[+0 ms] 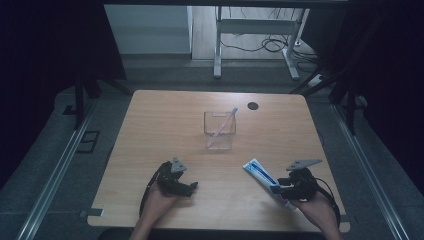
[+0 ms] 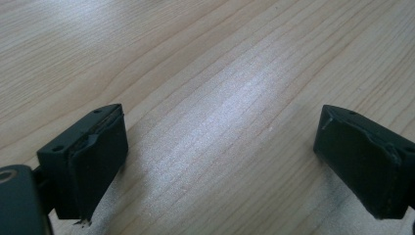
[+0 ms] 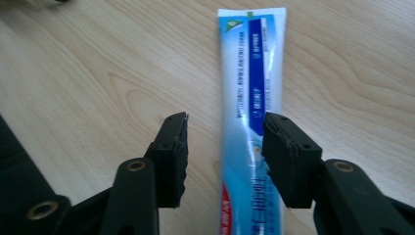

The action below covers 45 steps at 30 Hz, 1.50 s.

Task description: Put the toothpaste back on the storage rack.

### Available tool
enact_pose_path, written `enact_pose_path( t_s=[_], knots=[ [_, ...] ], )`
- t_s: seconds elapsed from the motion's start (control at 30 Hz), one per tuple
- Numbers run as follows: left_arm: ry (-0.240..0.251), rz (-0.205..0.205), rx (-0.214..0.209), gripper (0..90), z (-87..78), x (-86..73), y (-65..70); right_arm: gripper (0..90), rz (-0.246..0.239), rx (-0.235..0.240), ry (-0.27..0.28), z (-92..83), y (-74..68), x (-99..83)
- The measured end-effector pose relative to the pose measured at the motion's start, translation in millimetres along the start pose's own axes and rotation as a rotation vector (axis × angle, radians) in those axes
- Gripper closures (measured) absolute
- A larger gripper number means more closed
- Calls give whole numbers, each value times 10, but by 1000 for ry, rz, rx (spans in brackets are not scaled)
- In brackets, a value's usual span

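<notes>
table point(image 1: 165, 120): light wood, rounded corners; small dark round spot point(image 1: 253, 105) near the far edge, right of centre.
box point(image 1: 219, 131): clear, open-topped, at mid-table, slightly toward the far side; well apart from both grippers.
tube point(image 1: 261, 174): white and blue toothpaste tube with a red patch near the cap end; lies flat at the table's near right, crimped end pointing toward the box, other end under the right gripper.
right gripper point(image 3: 225, 147): held in the person's right hand at the near right edge; jaws released, partly apart, low over the tube. In the right gripper view the tube runs up between the jaws, closer to the right jaw, which overlaps its edge; clear gap to the left jaw. Contact: cannot tell.
left gripper point(image 2: 220, 156): in the left hand at the near left, jaws spread wide, nothing between them but bare wood.
straw point(image 1: 223, 125): thin pink stick standing tilted in the box, top end leaning out over the far right corner.
</notes>
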<state>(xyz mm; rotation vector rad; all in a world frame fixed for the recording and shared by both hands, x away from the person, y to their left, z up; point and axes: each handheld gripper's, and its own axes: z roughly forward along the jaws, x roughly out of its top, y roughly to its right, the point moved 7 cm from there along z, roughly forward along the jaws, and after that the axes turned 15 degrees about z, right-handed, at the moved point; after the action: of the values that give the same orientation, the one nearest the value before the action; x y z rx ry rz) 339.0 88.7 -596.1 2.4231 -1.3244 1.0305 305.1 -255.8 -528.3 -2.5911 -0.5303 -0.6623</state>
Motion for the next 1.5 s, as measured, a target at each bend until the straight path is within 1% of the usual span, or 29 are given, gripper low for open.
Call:
enact_pose_path(
  t_s=[0.07,0.2,0.43,0.5,0.63,0.67,0.77,0.83,1.0,1.13,1.27,1.37,1.4,1.43,1.5],
  knots=[
    [0,0,0,60,0,0,0,475,-1,-7,-15,12,24,23],
    [0,0,0,60,0,0,0,422,-15,-38,-55,57,68,62],
    [0,0,-1,60,0,0,0,380,-32,-69,-109,128,105,125],
    [0,0,-1,60,0,0,0,383,-32,-72,-128,146,108,141],
    [-1,1,0,60,-1,-1,-1,386,-49,-90,-171,186,118,172],
    [-2,1,-1,60,-1,-1,0,388,-46,-92,-176,193,112,180],
    [-2,1,0,60,-1,-1,-1,395,-62,-104,-205,226,99,209],
    [-2,1,-1,60,-2,-1,0,395,-62,-105,-228,253,83,218],
    [-3,1,-1,60,-2,-1,-1,395,-85,-120,-283,344,50,242],
    [-2,0,-1,60,-1,-1,0,421,-102,-146,-331,409,36,241],
    [-2,0,-1,60,-2,-1,0,462,-105,-175,-362,452,45,261],
    [-2,-2,-2,60,-1,-1,1,485,-94,-182,-379,485,48,278],
    [-2,-2,-1,60,-1,-1,2,485,-97,-179,-383,499,54,283],
    [-2,-2,-1,60,-2,-1,2,485,-84,-185,-388,510,49,286],
    [-2,-2,-1,60,-2,-1,2,488,-82,-183,-398,521,55,300]
  ],
)
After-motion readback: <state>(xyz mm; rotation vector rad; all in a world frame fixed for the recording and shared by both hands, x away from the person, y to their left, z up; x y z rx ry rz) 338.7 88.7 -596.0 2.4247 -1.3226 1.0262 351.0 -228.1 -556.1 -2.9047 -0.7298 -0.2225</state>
